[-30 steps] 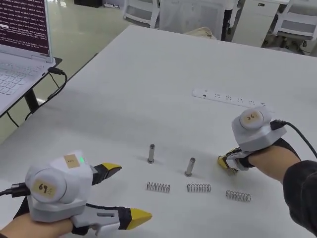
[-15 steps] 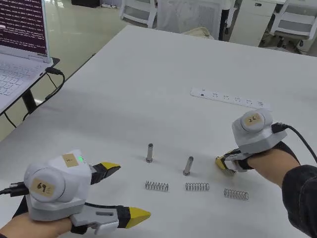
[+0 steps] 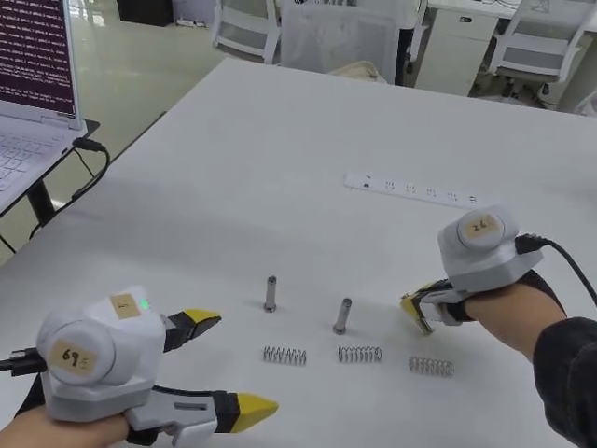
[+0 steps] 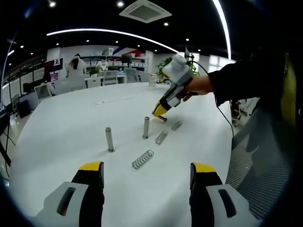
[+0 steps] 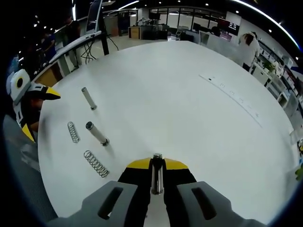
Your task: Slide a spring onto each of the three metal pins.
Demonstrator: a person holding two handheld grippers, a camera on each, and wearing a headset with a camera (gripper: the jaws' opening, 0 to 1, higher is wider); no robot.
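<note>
Head view: the left gripper (image 3: 227, 364) was noted at the near left, its yellow-tipped jaws spread wide with nothing between them. A left pin (image 3: 270, 293) and a right pin (image 3: 342, 315) were seen upright on the white table (image 3: 280, 140). A left spring (image 3: 284, 355), a middle spring (image 3: 359, 354) and a right spring (image 3: 431, 366) were recorded lying flat in a row just nearer. The right gripper (image 3: 420, 313) was held low, right of the right pin.

Left gripper view: the jaws were seen apart and empty, with both pins and all three springs beyond them.

Right gripper view: the jaws were closed on a third pin (image 5: 156, 176) (its round end showed between the tips). The other two pins stood to the left.
</note>
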